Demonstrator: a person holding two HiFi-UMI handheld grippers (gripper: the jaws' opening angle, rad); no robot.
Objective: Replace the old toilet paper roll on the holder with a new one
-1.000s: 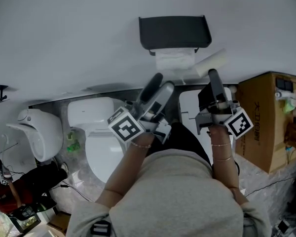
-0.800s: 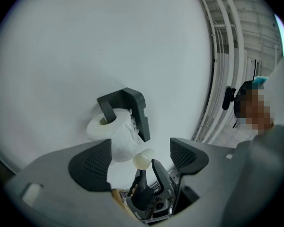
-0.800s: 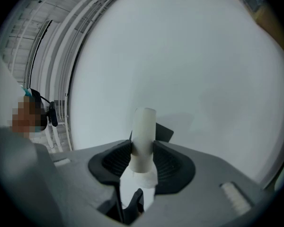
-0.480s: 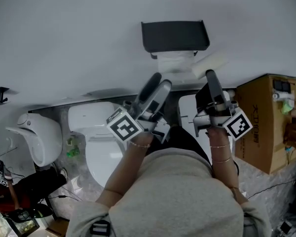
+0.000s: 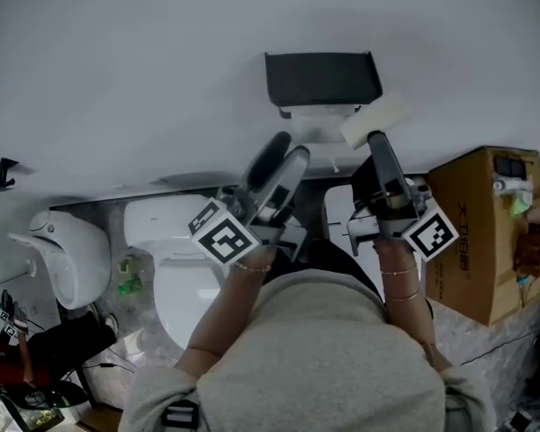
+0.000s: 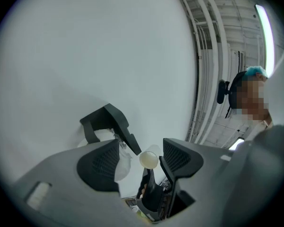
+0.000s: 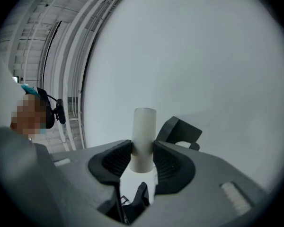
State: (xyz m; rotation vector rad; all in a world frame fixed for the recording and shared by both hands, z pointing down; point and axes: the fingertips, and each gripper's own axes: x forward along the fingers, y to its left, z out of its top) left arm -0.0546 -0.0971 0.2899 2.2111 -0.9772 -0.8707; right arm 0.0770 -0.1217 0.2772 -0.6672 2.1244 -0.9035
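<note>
Right tool [image 7: 142,148] clamped on cardboard tube [image 7: 144,126] beside holder [image 5: 322,77], left tool [image 6: 141,148] parted, closing, empty

Both forearms reach forward and upward side by side, the left gripper [image 5: 284,157] leaning rightward, its jaws apart but just now closing with nothing between them, while the right gripper [image 5: 376,144] angles upward, jaws clamped on a pale tube [image 7: 144,126].

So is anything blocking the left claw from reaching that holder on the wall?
Nothing visible. The left gripper, jaws just closing partway and empty, faces the holder across open air. The pale tube in the right gripper sits off to the holder's right.
</note>
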